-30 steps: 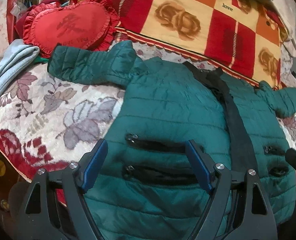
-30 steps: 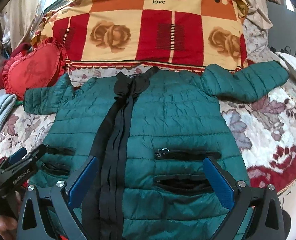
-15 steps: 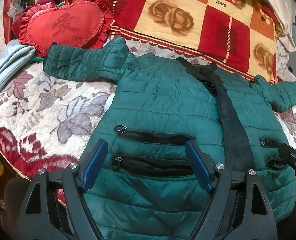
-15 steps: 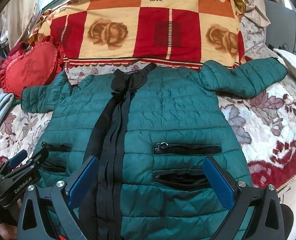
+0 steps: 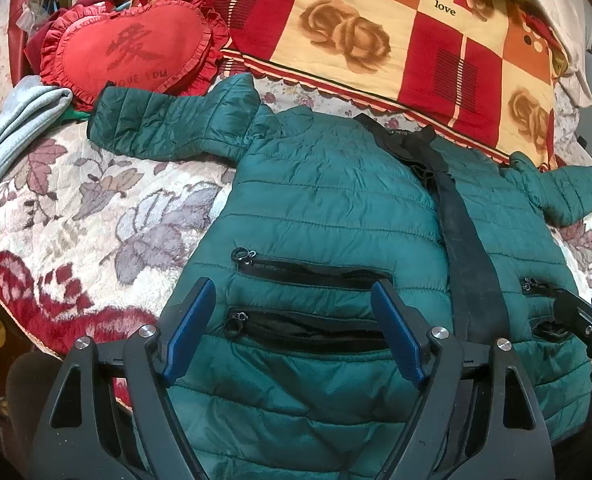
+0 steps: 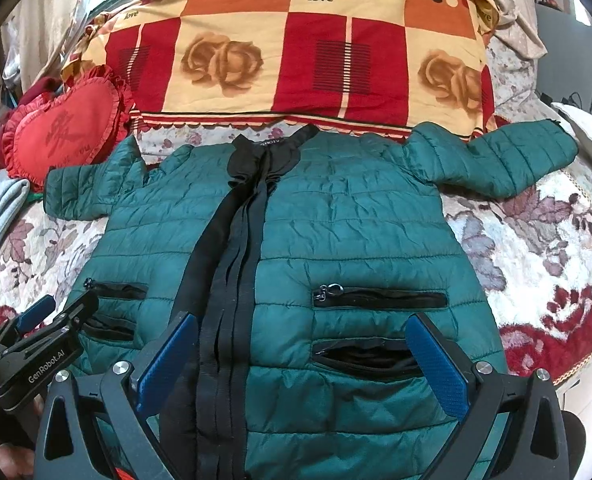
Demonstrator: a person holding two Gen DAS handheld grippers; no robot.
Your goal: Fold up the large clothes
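The left tongs (image 5: 292, 328) are spread wide and hold nothing. They hang over the pockets on one side of the green puffer jacket (image 5: 335, 208). The right tongs (image 6: 301, 356) are spread wide too, over the pockets on the other side. The jacket lies flat on the flowery bed blanket (image 6: 535, 248), sleeves out. A red heart pillow (image 5: 132, 48) sits past one sleeve.
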